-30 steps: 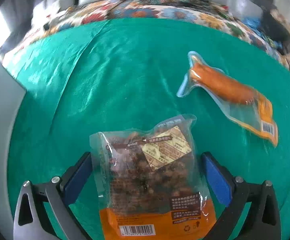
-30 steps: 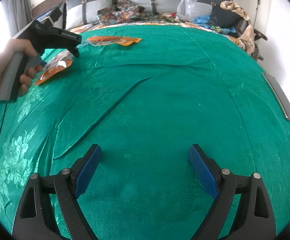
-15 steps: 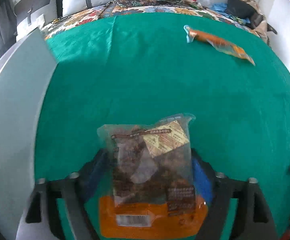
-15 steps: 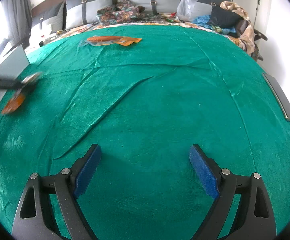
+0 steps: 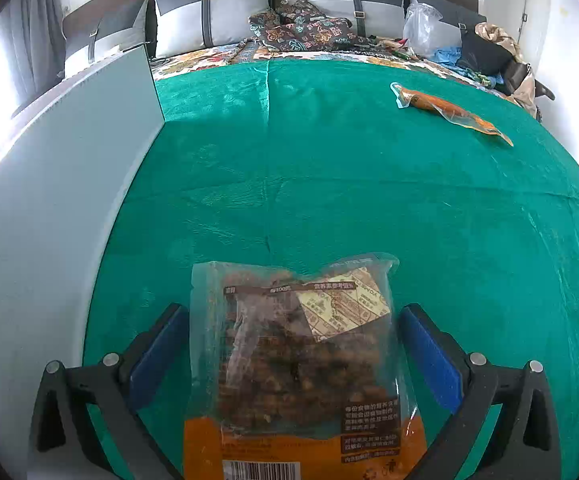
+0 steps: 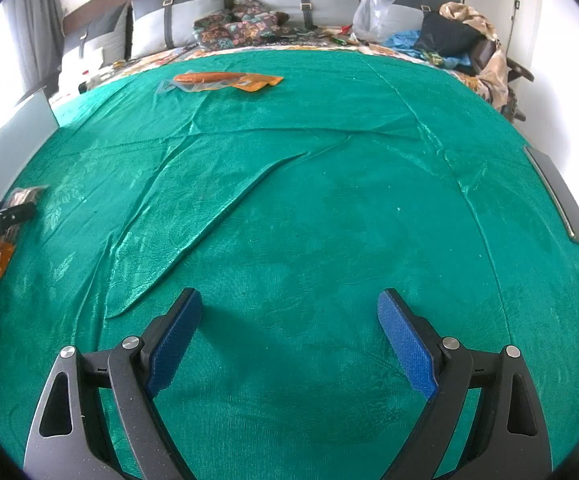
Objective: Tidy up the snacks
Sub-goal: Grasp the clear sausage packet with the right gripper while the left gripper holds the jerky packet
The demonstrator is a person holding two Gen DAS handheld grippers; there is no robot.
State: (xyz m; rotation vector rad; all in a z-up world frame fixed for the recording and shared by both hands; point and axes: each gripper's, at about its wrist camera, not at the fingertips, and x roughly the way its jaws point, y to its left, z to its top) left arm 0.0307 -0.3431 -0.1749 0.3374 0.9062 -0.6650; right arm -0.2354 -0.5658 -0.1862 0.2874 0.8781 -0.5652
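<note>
2 snack packets are counted on the bed's green satin cover (image 5: 329, 184). 1 is a clear plastic pouch of brown nuggets with an orange bottom band and a barcode (image 5: 301, 364); it is seen lying between the blue pads of the left tongs (image 5: 293, 344), near the cover's left edge. The jaws of these tongs have just been opening and are spread wide, and a gap is seen between each pad and the pouch, so the pouch is not gripped. The other is a long clear packet holding an orange sausage with an orange label end (image 5: 449, 112), laid flat well apart from the pouch, toward the far right of the cover in the left wrist view; in the right wrist view it is found at the far left-centre (image 6: 225, 80). The right tongs (image 6: 289, 336) are held wide apart over bare cover, with nothing between the pads. A pale grey flat panel (image 5: 57, 208) is set along the left side of the bed, just beside the pouch. 3 grey-and-white strapped pillows (image 5: 213, 16) are lined against the headboard, with a dark floral bundle (image 5: 301, 28), a clear plastic bag (image 5: 425, 28) and a black bag (image 5: 485, 56) beyond the cover. Long creases (image 6: 217, 216) are seen across the cover.
</note>
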